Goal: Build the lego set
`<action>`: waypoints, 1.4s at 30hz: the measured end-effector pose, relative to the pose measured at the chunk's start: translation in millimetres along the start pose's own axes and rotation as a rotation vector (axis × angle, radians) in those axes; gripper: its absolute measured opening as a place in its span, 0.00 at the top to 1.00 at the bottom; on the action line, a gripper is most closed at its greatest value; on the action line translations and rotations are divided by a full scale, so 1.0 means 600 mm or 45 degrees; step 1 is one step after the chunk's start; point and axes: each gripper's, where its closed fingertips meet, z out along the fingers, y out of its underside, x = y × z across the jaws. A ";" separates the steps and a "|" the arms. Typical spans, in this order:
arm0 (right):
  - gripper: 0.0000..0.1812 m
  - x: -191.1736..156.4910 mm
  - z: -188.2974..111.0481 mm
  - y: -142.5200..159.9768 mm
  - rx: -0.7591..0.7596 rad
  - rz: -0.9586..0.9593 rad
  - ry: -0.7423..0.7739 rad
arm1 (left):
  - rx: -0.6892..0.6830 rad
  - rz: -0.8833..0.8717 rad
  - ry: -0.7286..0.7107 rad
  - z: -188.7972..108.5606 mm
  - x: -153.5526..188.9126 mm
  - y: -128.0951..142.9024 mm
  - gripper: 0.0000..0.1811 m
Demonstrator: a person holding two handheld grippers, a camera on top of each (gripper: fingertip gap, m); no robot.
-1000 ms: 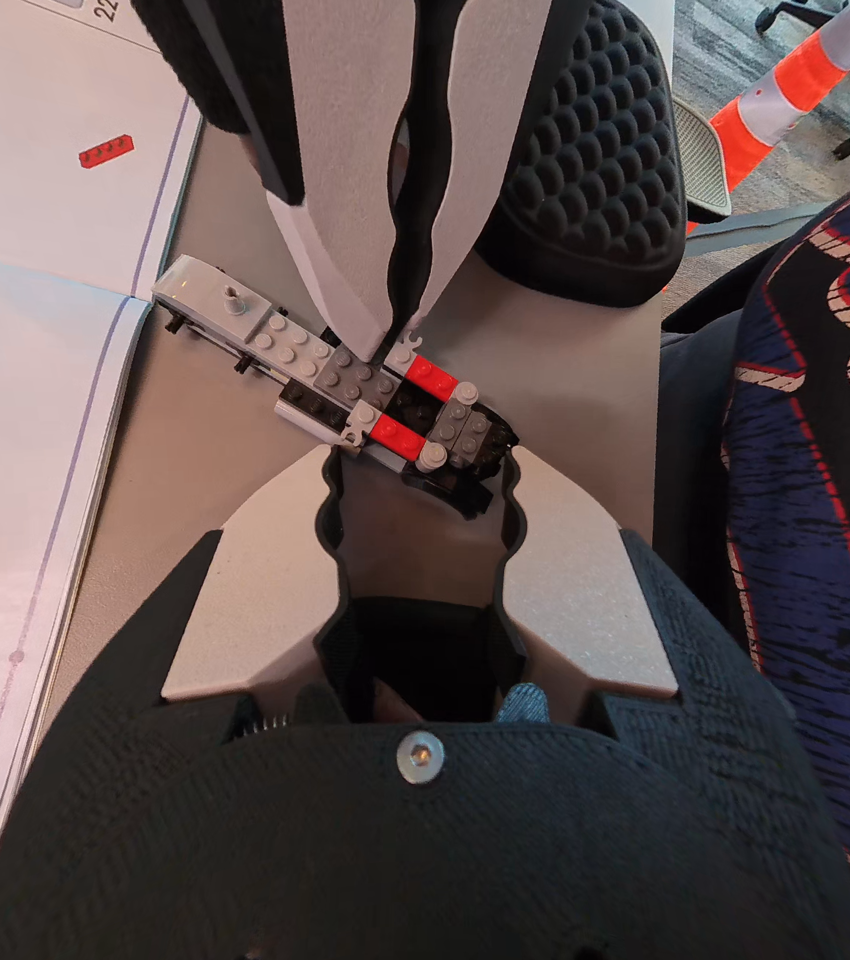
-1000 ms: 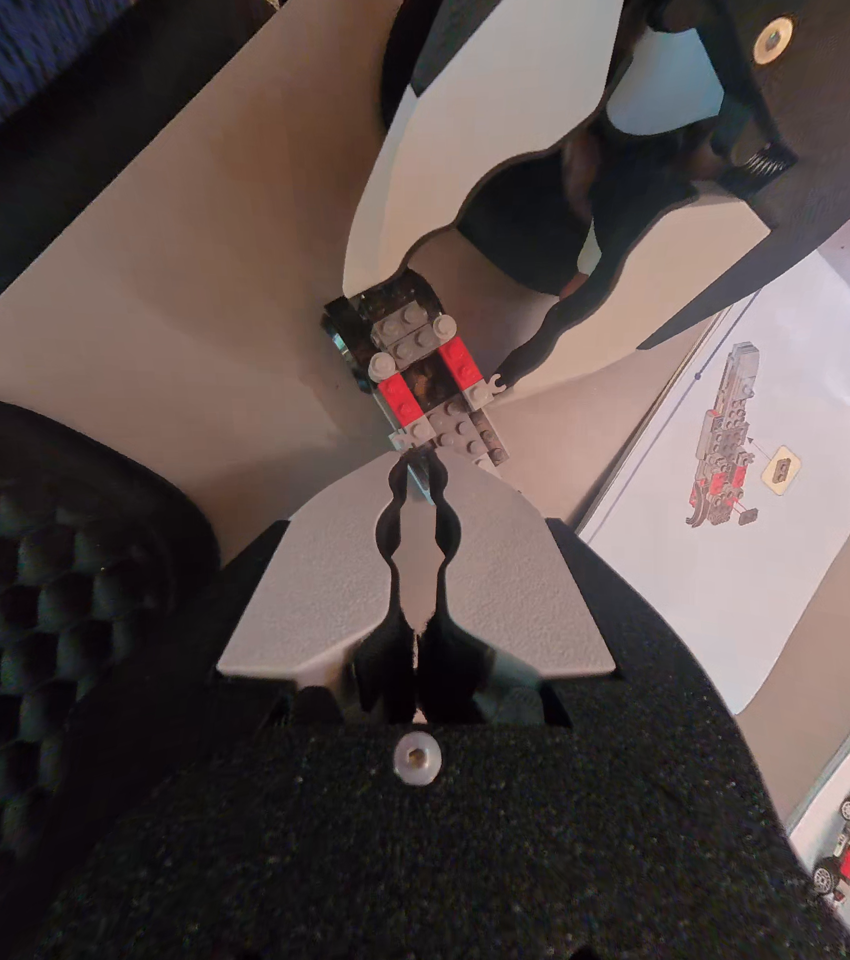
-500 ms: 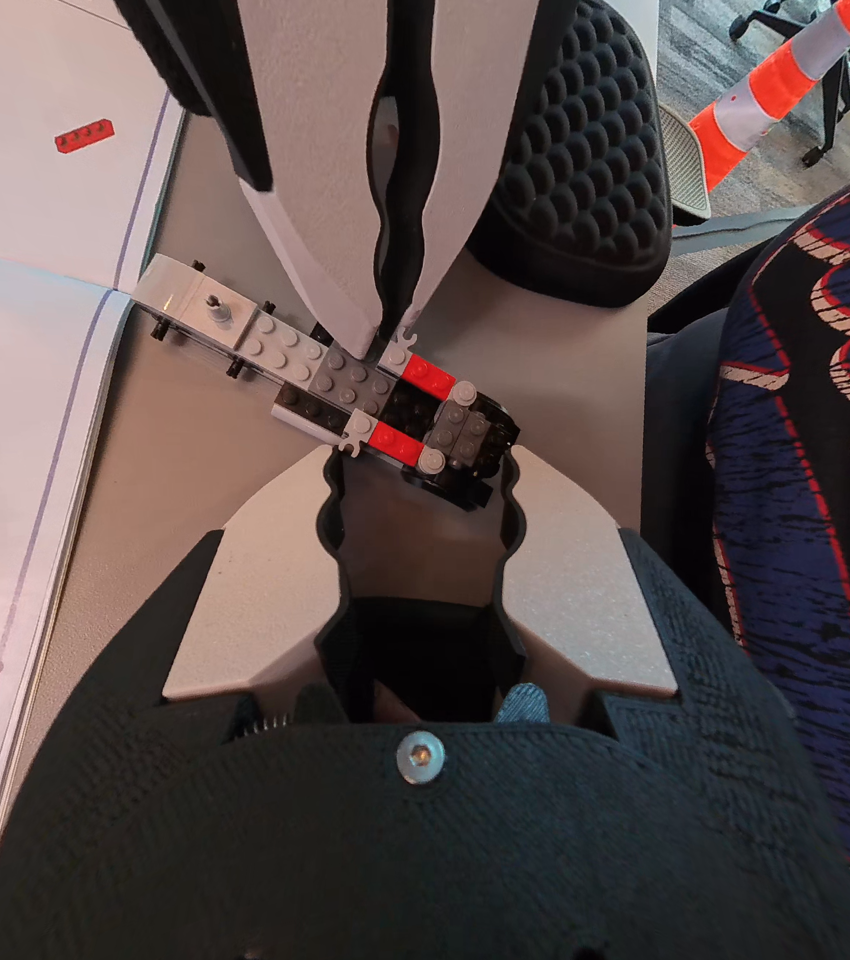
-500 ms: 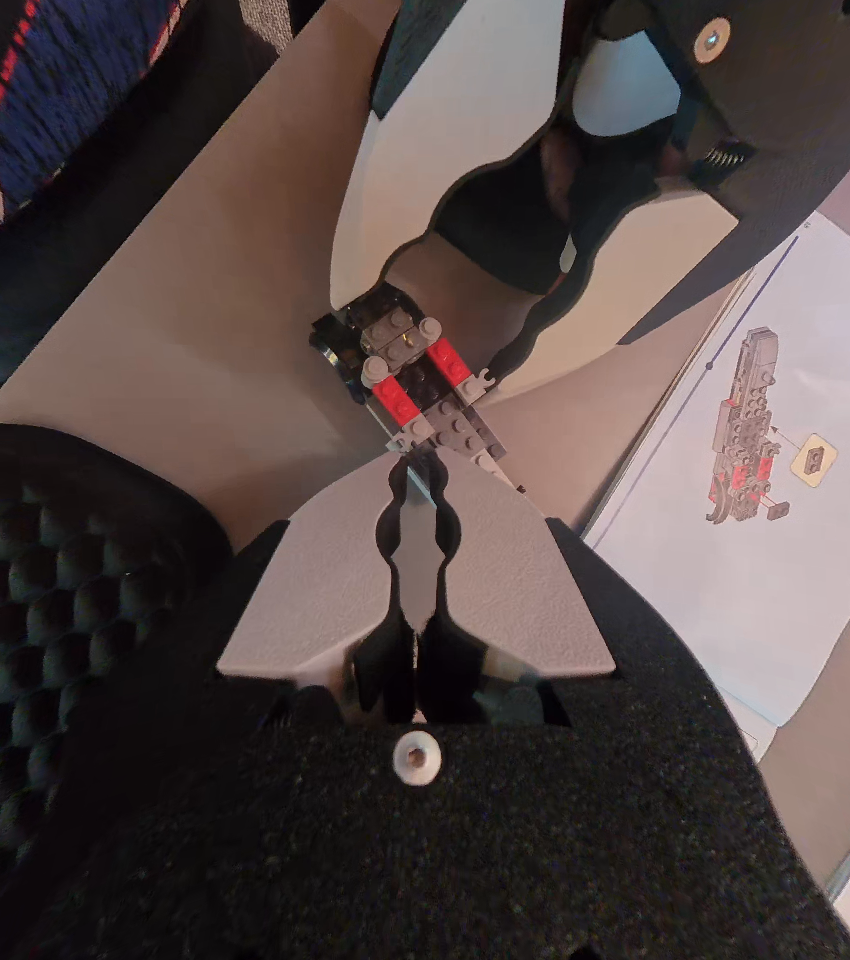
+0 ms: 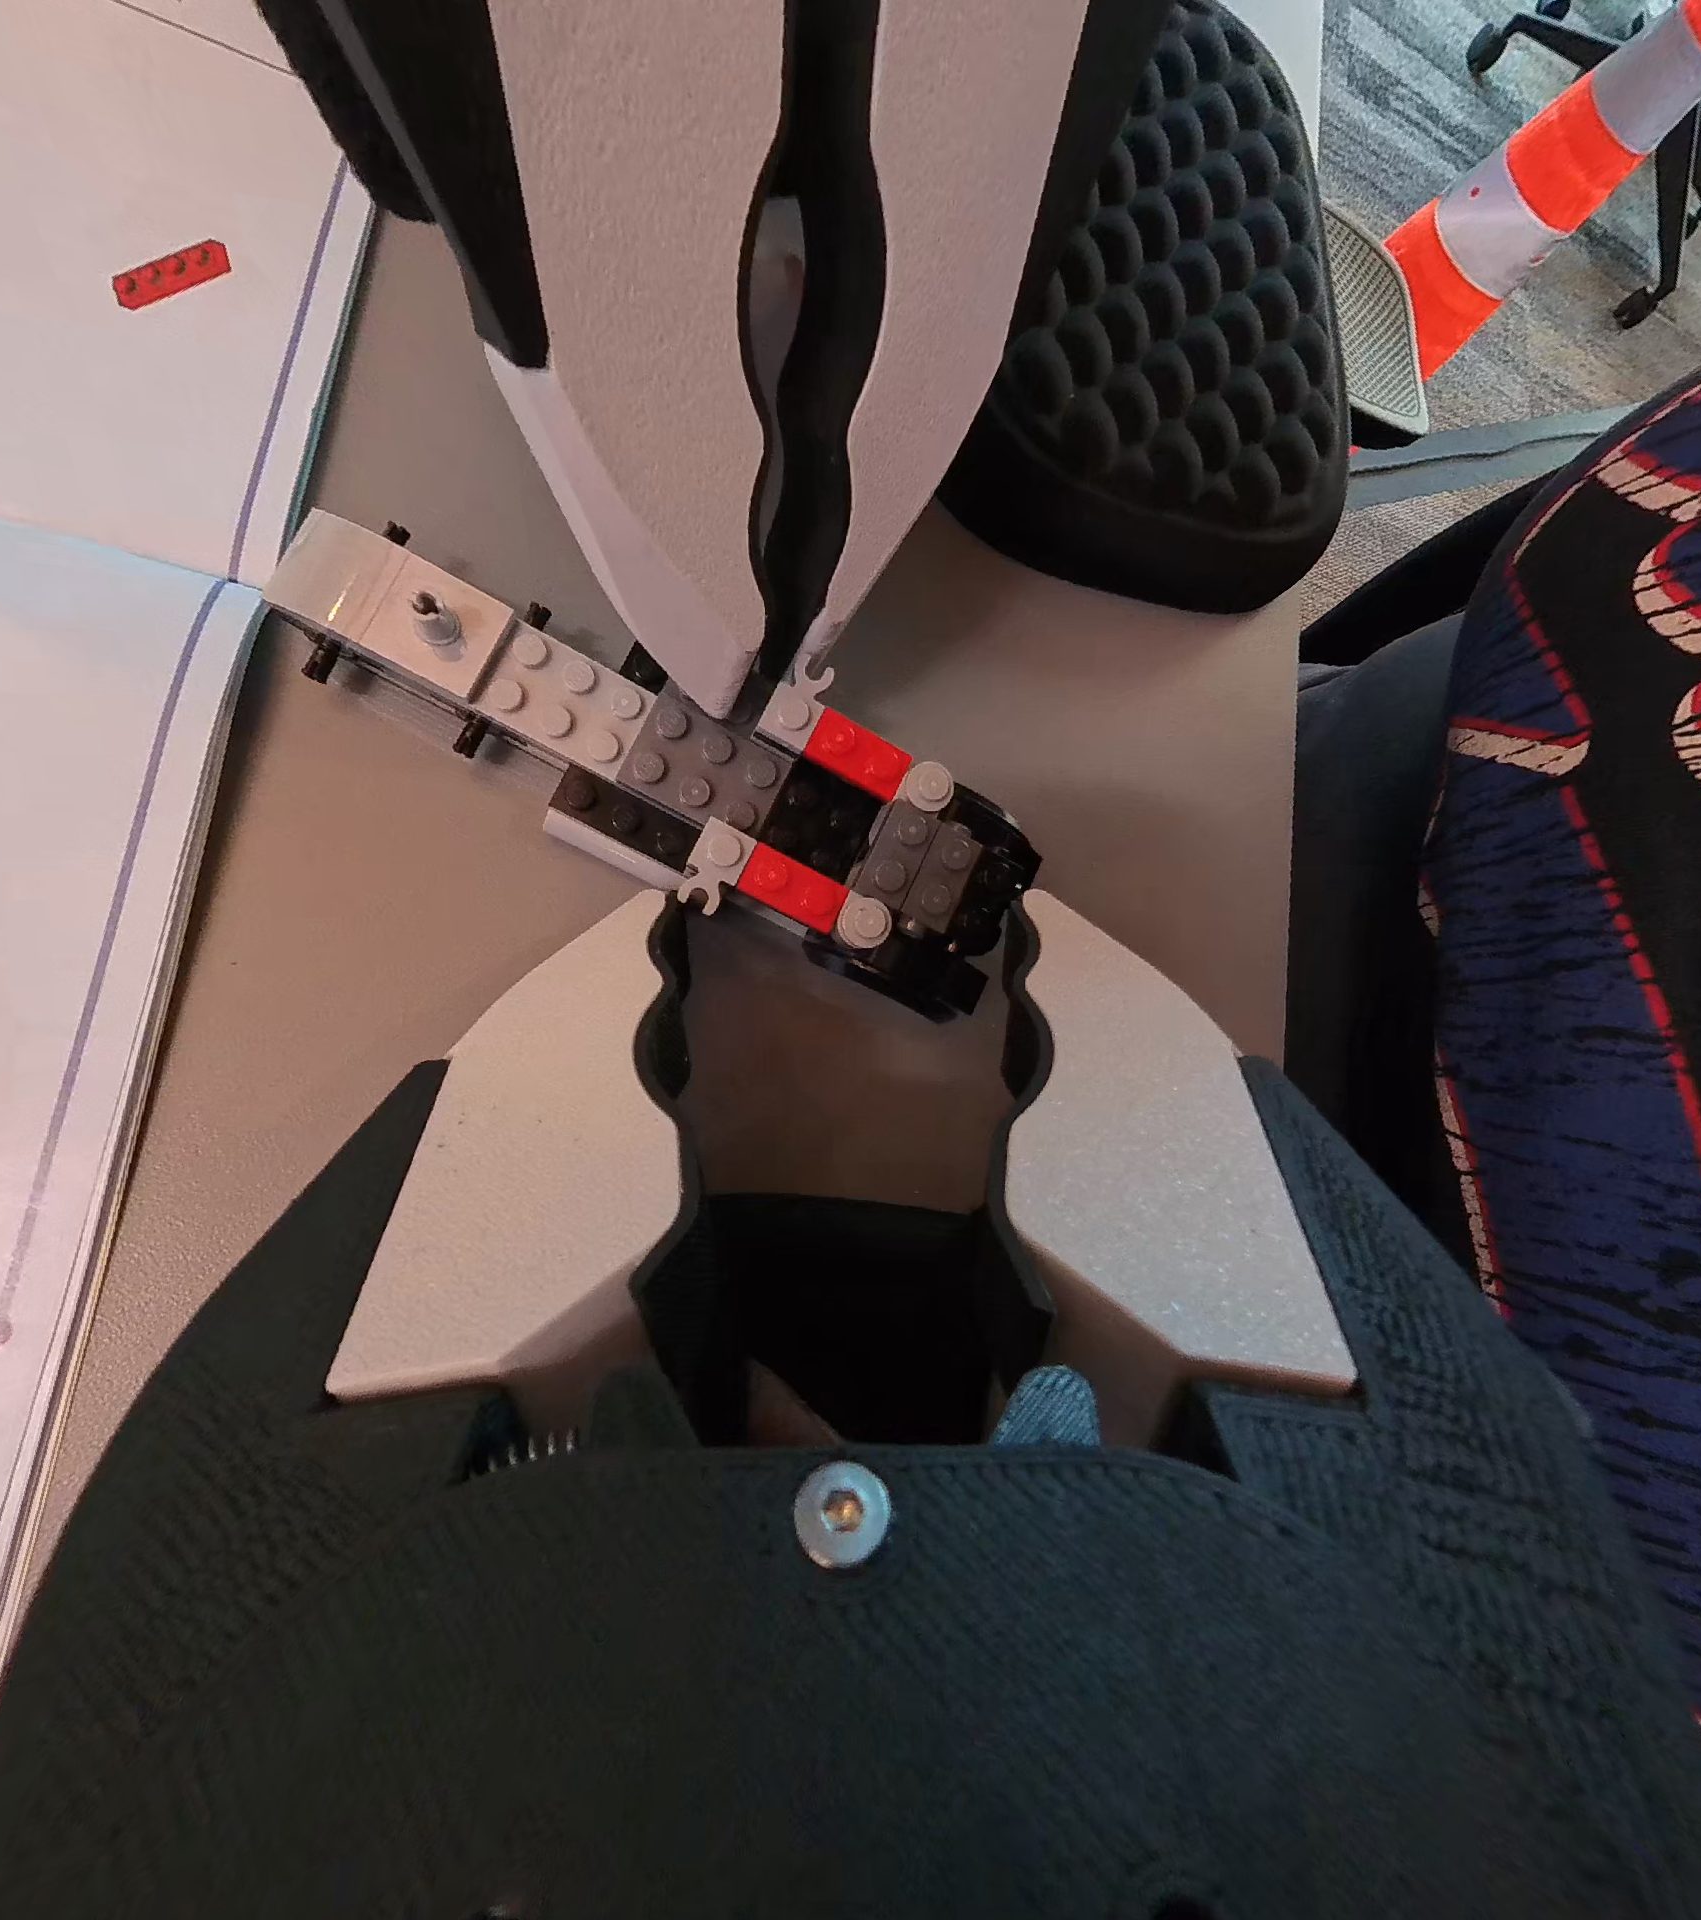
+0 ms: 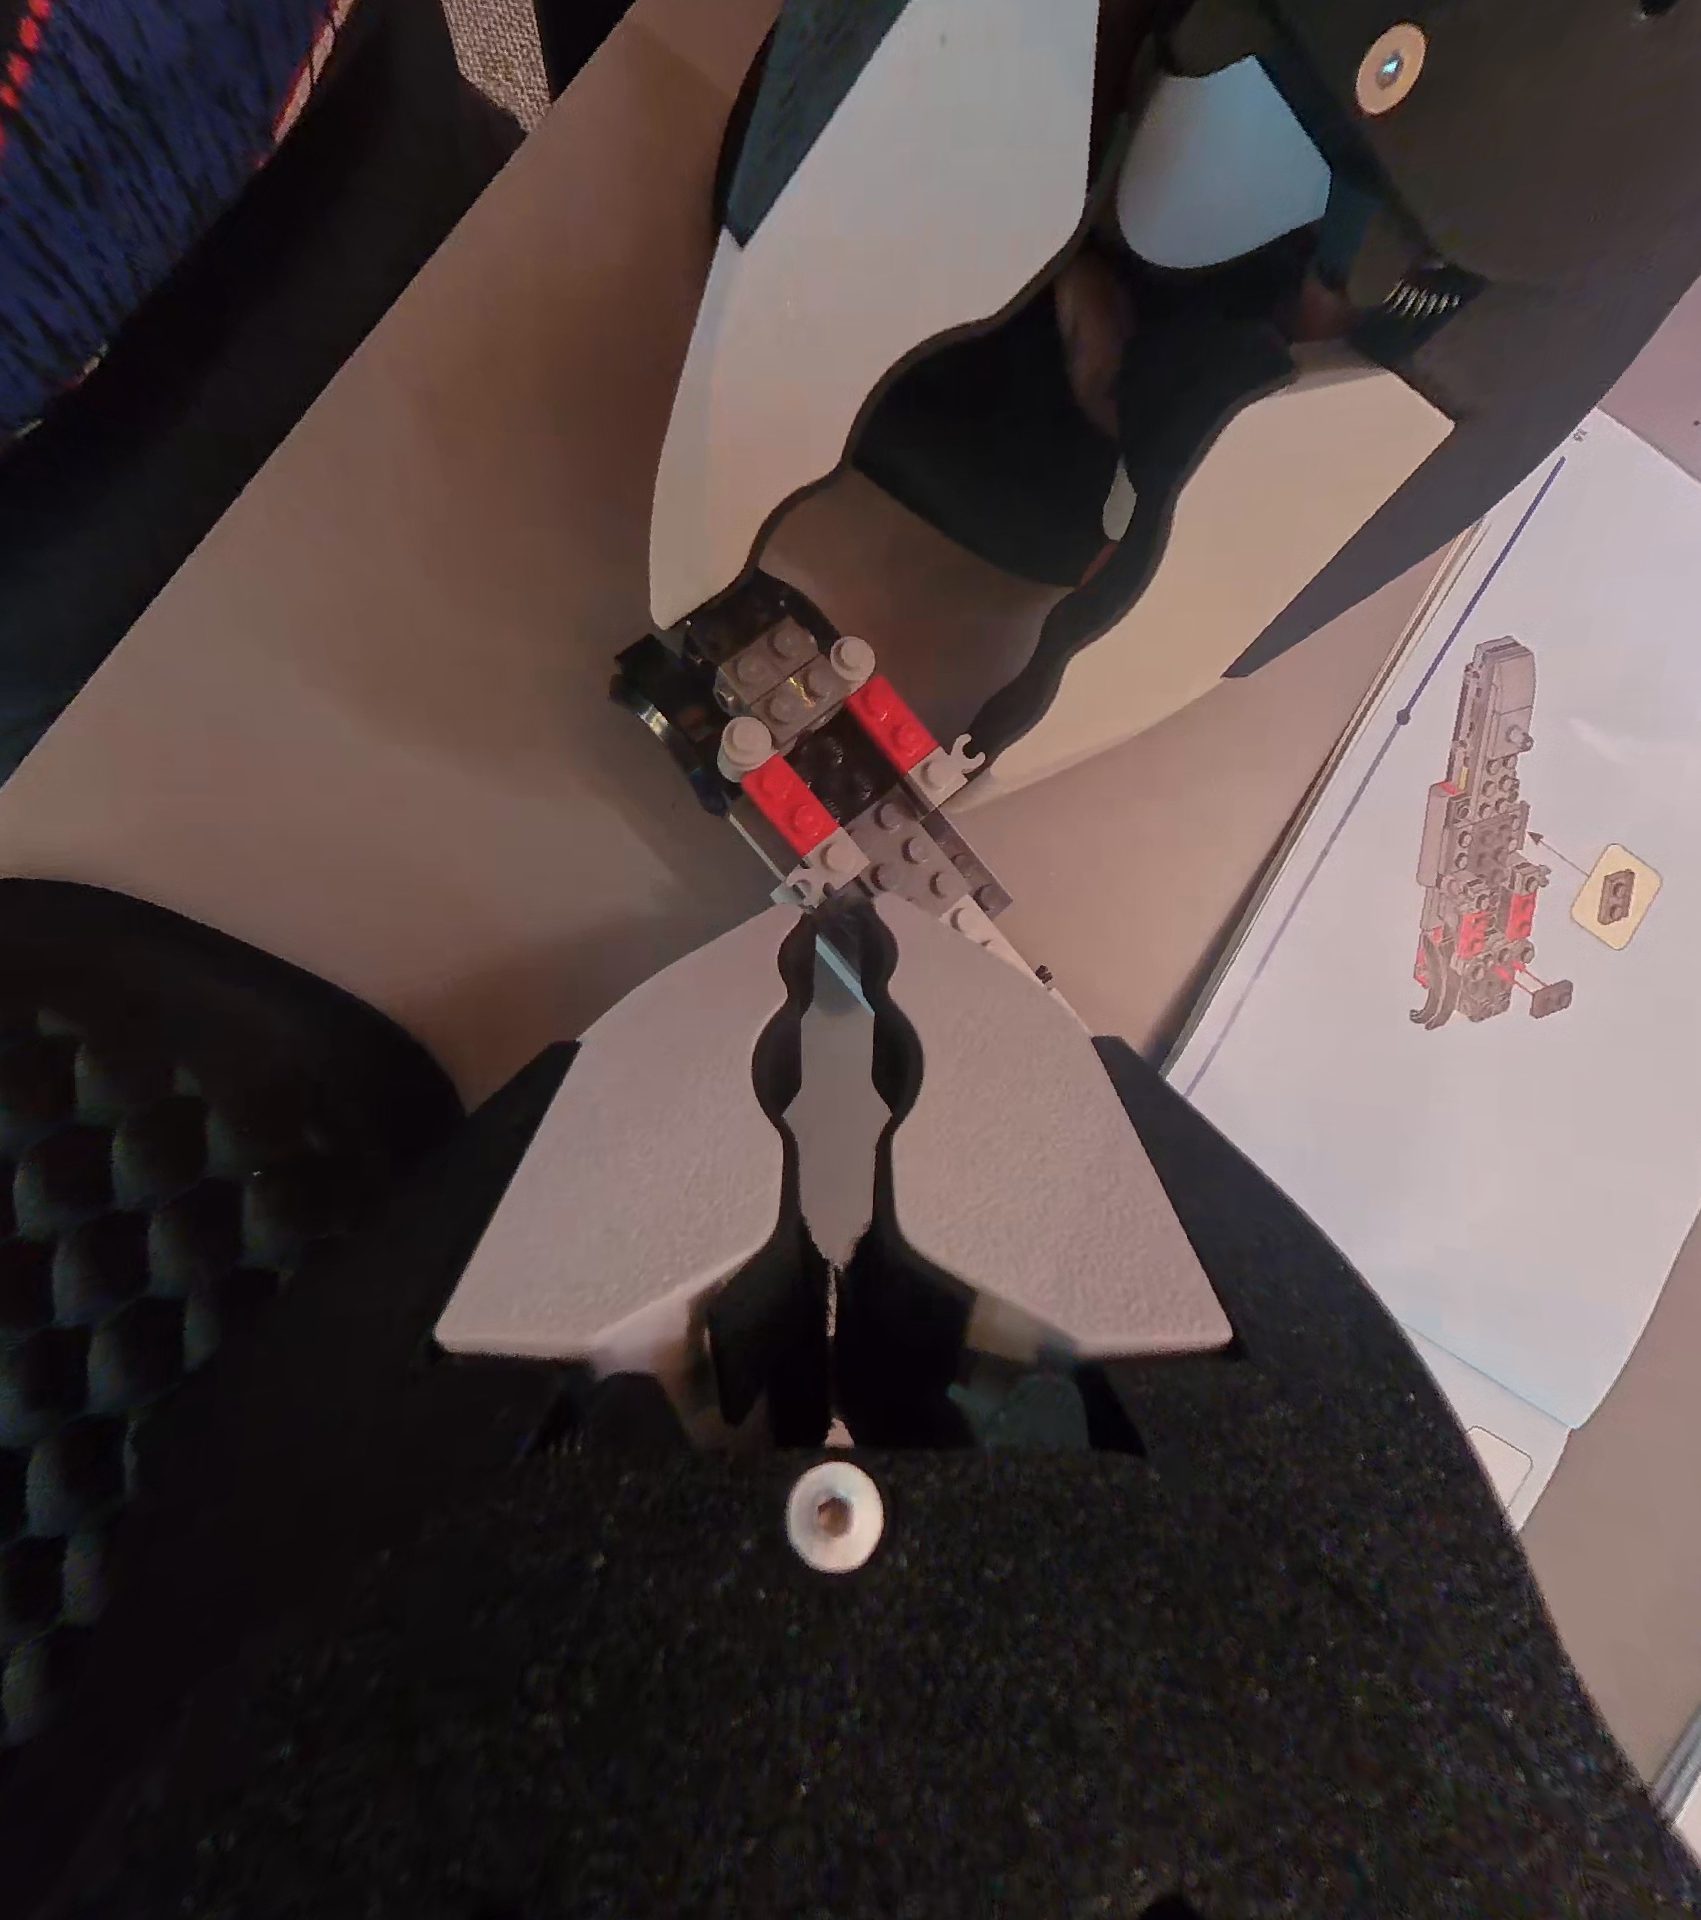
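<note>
Model [image 5: 680, 769] is lying flat on the table [image 5: 389, 894], grey, black and red plates, studs up, long axis running diagonally. One end is overlapping the open booklet [image 5: 46, 727].

Left gripper [image 5: 841, 925] is sitting wide open, fingers bracketing the dark, rounded end of the model without clamping it.

Right gripper [image 6: 841, 920] is coming in from the opposite side, jaws nearly closed, tips pressing down at the model's edge by the dark grey plate; whether they are pinching a small piece, cannot tell.

A cone [image 5: 1521, 197] is standing beyond the table.
</note>
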 end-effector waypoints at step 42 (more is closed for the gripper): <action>0.96 0.001 -0.002 -0.003 0.117 0.080 0.232 | -0.001 0.010 -0.021 0.001 -0.001 0.000 0.68</action>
